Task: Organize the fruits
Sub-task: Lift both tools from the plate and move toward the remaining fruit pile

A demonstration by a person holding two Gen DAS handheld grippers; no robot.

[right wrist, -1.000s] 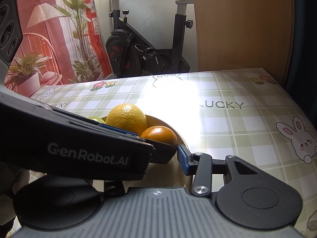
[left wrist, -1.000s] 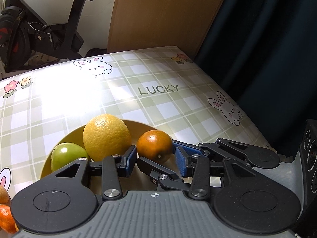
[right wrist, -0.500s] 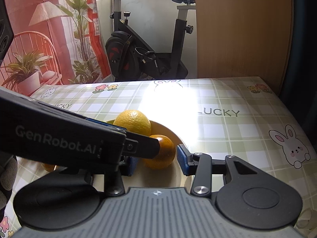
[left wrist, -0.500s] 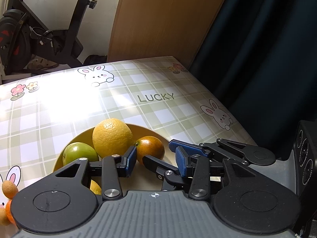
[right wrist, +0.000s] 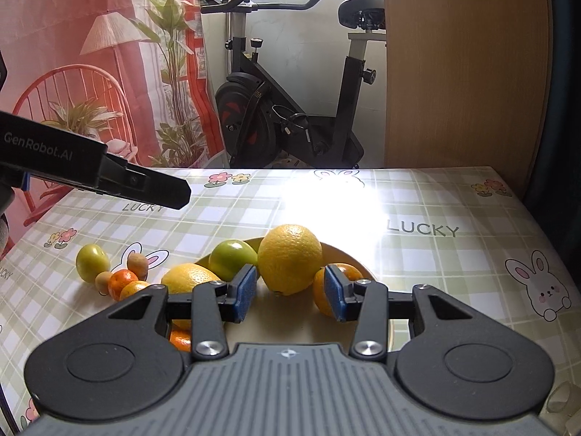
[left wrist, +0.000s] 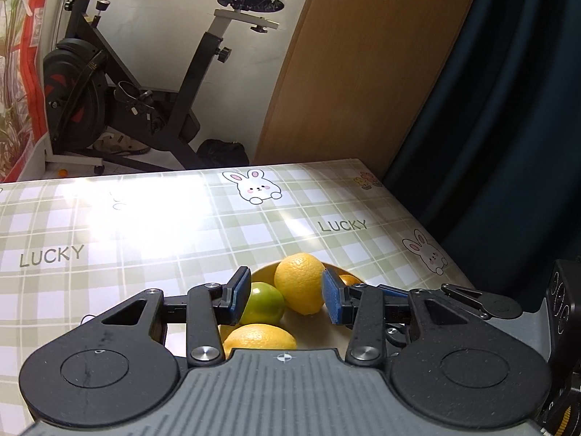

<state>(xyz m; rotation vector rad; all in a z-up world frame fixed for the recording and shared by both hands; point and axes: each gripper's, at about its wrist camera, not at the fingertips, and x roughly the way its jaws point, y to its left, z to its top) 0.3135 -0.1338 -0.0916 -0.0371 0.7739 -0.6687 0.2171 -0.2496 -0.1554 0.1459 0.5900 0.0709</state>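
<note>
both the left gripper (left wrist: 287,292) and right gripper (right wrist: 289,292) gape empty; the lemon (right wrist: 189,280) lies sideways, long axis left-right, against the plate (right wrist: 345,254).

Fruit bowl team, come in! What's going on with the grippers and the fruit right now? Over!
Left gripper open, empty. Right gripper open, empty, above bowl. Big orange, green fruit in bowl. Small fruits loose on table. Nothing in the way.
</note>
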